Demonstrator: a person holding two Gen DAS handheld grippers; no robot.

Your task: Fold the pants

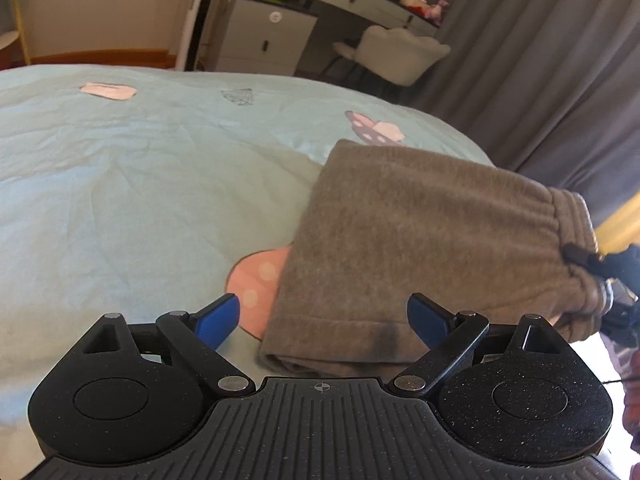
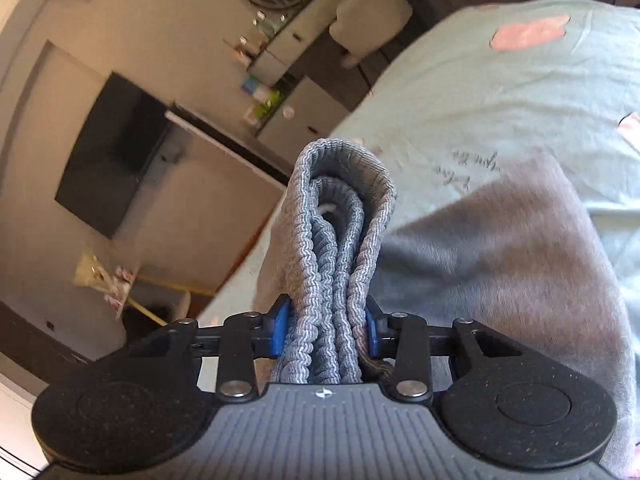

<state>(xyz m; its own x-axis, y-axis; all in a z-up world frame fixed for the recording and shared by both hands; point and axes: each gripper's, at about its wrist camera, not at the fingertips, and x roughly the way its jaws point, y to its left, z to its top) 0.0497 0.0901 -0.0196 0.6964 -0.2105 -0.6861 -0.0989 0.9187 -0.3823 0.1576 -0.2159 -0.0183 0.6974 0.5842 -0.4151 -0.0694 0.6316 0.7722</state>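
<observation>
The grey pants lie folded on the light blue bedsheet. Their hem edge is nearest my left gripper, which is open and empty just in front of that edge. The gathered waistband is at the right, where my right gripper shows at the frame edge. In the right wrist view my right gripper is shut on the folded ribbed waistband, which stands up between the blue pads. The rest of the pants hangs away over the bed.
The bedsheet has pink cartoon prints. Beyond the bed stand a grey drawer cabinet, a vanity desk with a white chair and grey curtains. A dark wall TV shows in the right wrist view.
</observation>
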